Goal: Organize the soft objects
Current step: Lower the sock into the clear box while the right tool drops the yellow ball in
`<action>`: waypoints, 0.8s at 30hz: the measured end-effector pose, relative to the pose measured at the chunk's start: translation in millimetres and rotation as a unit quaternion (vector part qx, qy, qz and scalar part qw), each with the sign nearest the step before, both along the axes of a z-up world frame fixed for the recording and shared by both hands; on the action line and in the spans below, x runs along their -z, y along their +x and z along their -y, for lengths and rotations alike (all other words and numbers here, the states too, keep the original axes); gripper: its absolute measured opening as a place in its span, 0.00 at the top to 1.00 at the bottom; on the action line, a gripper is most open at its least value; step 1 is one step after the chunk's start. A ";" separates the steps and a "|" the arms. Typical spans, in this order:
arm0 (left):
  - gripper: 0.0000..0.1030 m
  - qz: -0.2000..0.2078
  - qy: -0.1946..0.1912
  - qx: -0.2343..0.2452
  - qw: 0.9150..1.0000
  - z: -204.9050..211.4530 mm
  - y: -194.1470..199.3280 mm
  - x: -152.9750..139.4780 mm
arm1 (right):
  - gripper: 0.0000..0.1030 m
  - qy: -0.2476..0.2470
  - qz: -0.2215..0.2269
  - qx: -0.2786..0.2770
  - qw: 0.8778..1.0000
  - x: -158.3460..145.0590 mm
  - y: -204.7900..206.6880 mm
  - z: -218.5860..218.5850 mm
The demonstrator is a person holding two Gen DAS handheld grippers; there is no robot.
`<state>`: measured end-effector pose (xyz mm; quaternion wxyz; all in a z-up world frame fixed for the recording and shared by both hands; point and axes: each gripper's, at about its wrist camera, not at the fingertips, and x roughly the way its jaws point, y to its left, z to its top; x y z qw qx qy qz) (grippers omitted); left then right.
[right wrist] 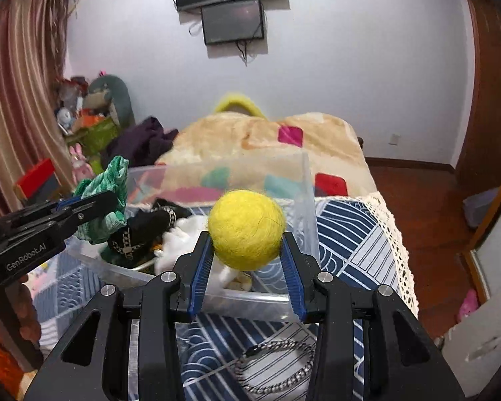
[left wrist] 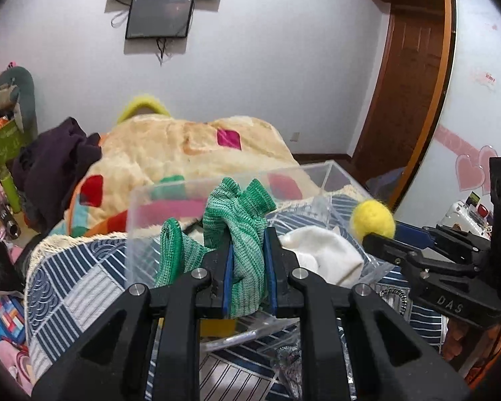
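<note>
My left gripper [left wrist: 247, 244] is shut on a green knit cloth [left wrist: 237, 220] and holds it above the near side of a clear plastic box [left wrist: 170, 193] on the bed. It also shows in the right wrist view [right wrist: 112, 200]. My right gripper [right wrist: 247, 244] is shut on a yellow felt ball [right wrist: 246, 230], held over the box's front wall [right wrist: 243, 304]; the ball also shows in the left wrist view [left wrist: 372, 219]. In the box lie a white soft item [left wrist: 320, 254] and a black item with a chain [right wrist: 140, 234].
The box stands on a blue-and-white patterned bedcover [right wrist: 350, 234]. A metal chain bracelet [right wrist: 277, 367] lies on it in front of the box. Behind is a beige blanket with coloured patches [right wrist: 267, 140], dark clothing [right wrist: 143, 143], and cluttered toys at the left [right wrist: 93, 110].
</note>
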<state>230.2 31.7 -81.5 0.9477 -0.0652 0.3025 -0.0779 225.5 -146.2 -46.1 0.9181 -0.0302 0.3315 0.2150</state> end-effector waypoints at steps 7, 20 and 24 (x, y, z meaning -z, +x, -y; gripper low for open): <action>0.84 -0.036 0.021 -0.001 0.999 10.5 18.1 21.4 | 0.63 -0.016 -0.005 -0.012 1.000 3.3 -2.1 -9.3; 0.54 -0.040 0.031 0.005 0.999 12.8 0.7 8.8 | 0.48 -0.024 0.010 -0.021 0.999 -8.1 -3.4 -9.7; 0.43 -0.023 0.028 0.006 0.999 13.9 -13.8 -6.1 | 0.41 -0.020 0.030 -0.021 0.999 -19.5 -11.2 -3.4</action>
